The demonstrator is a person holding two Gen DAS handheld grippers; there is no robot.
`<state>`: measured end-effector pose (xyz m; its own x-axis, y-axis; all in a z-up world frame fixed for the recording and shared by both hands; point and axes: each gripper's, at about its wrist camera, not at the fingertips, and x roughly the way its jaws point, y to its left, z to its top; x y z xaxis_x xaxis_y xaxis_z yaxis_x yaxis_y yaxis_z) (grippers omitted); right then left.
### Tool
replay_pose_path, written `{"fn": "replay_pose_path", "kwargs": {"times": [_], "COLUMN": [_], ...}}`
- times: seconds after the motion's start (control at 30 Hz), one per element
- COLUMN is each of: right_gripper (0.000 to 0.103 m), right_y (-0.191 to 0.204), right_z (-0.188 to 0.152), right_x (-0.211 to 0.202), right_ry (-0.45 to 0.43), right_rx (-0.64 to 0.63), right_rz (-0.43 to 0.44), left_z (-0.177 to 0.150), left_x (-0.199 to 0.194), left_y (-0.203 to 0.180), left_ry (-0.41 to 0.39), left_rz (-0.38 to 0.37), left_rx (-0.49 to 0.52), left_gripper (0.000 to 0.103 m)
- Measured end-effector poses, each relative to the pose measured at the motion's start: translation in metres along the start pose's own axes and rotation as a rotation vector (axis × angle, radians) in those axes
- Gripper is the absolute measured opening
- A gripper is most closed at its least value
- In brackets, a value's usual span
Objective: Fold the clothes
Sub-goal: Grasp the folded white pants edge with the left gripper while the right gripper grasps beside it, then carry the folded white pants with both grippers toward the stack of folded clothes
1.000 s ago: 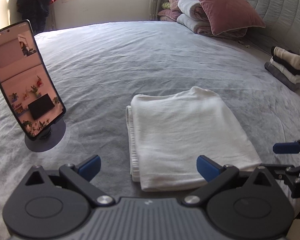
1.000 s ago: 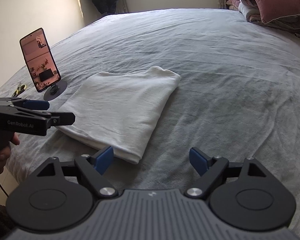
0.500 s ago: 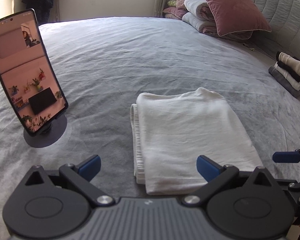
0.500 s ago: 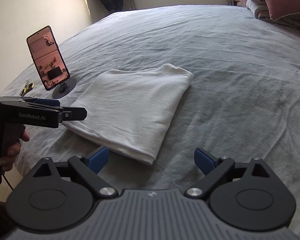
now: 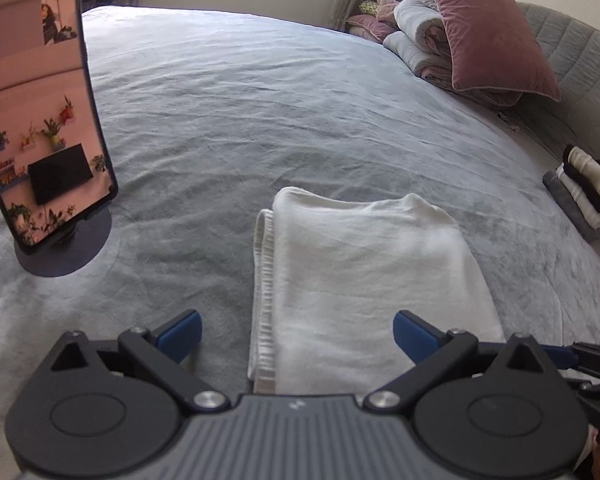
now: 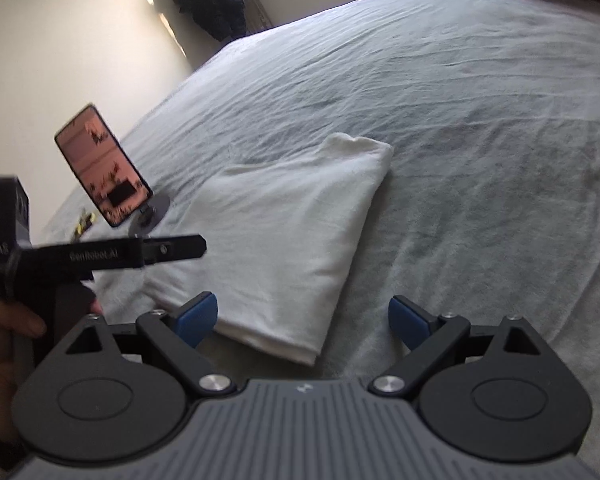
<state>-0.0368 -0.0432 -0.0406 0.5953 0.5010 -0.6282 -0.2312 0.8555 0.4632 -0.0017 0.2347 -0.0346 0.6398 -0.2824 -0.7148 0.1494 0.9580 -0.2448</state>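
A white cotton garment, folded into a thick rectangle point(image 5: 364, 280), lies flat on the grey velvety bedspread point(image 5: 260, 112) near the bed's front edge, just right of a smartphone propped on a round dark stand point(image 5: 44, 120); the left tongs point(image 5: 298, 334) hang above its near short edge, blue pads spread wide with nothing between them; the right tongs point(image 6: 302, 320) sit over the near right corner, equally wide and empty, the left tool's black body showing at that view's left with a hand point(image 6: 4, 340) on its grip. My reading is that this fold is nearly finished, and the step in hand is an approach to the near edge, either for one more fold or to lift the bundle; a stack of folded dark and pale clothes point(image 5: 588, 196) waits at the far right by the quilted headboard. The next move calls for both pairs to drop to the near corners and pinch every layer together, since the stacked hems on the left side could slip apart.
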Motion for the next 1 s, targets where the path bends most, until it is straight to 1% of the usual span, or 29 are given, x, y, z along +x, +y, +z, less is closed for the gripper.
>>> {"fn": "replay_pose_path", "kwargs": {"times": [0.07,0.13,0.2,0.27,0.3,0.33,0.4,0.53,0.57,0.6,0.63,0.67,0.7,0.73,0.77,0.8,0.83,0.87,0.93,1.0], "right_gripper": [0.091,0.087,0.084,0.079,0.078,0.076,0.074,0.069,0.069,0.069,0.069,0.068,0.066,0.058,0.04,0.03,0.025,0.024,0.023,0.022], "right_y": [-0.01,-0.022,-0.033,-0.043,-0.048,-0.052,-0.058,-0.06,-0.059,-0.058,-0.056,-0.054,-0.053,-0.051,-0.05,-0.051,-0.051,-0.052,-0.053,-0.052], "right_z": [0.007,0.014,0.02,0.024,0.026,0.028,0.031,0.038,0.039,0.041,0.042,0.043,0.044,0.044,0.044,0.045,0.044,0.044,0.044,0.046], "right_x": [0.004,0.008,0.012,0.017,0.02,0.022,0.028,0.039,0.042,0.044,0.047,0.049,0.051,0.052,0.054,0.058,0.059,0.057,0.051,0.043], "right_ry": [-0.007,-0.015,-0.028,-0.041,-0.047,-0.054,-0.068,-0.088,-0.092,-0.097,-0.103,-0.108,-0.111,-0.112,-0.104,-0.092,-0.087,-0.095,-0.112,-0.13], "right_rx": [0.063,0.132,0.206,0.28,0.315,0.346,0.394,0.426,0.426,0.423,0.417,0.409,0.398,0.386,0.375,0.368,0.366,0.37,0.372,0.366], "right_rz": [0.034,0.068,0.104,0.141,0.159,0.177,0.202,0.218,0.218,0.219,0.22,0.221,0.22,0.216,0.209,0.199,0.195,0.198,0.207,0.219], "left_z": [0.003,0.005,0.008,0.011,0.013,0.014,0.016,0.019,0.019,0.019,0.018,0.018,0.018,0.017,0.016,0.016,0.015,0.014,0.013,0.013], "left_x": [0.003,0.006,0.01,0.015,0.018,0.021,0.026,0.035,0.036,0.037,0.038,0.039,0.039,0.039,0.039,0.039,0.038,0.037,0.032,0.027], "left_y": [0.003,0.005,0.006,0.007,0.008,0.009,0.011,0.015,0.016,0.017,0.017,0.018,0.019,0.02,0.02,0.02,0.02,0.019,0.013,0.002], "left_ry": [-0.01,-0.02,-0.025,-0.028,-0.028,-0.03,-0.04,-0.069,-0.077,-0.085,-0.092,-0.097,-0.102,-0.106,-0.111,-0.117,-0.123,-0.131,-0.153,-0.177], "left_rz": [-0.015,-0.035,-0.061,-0.087,-0.097,-0.103,-0.109,-0.124,-0.124,-0.12,-0.112,-0.103,-0.094,-0.086,-0.079,-0.074,-0.068,-0.069,-0.056,-0.028], "left_rx": [-0.027,-0.052,-0.078,-0.103,-0.115,-0.127,-0.152,-0.203,-0.218,-0.23,-0.24,-0.25,-0.261,-0.271,-0.282,-0.293,-0.304,-0.318,-0.328,-0.304], "left_gripper": [0.101,0.096,0.09,0.086,0.084,0.082,0.076,0.075,0.073,0.066,0.063,0.055,0.05,0.047,0.038,0.031,0.027,0.019,0.017,0.016]}}
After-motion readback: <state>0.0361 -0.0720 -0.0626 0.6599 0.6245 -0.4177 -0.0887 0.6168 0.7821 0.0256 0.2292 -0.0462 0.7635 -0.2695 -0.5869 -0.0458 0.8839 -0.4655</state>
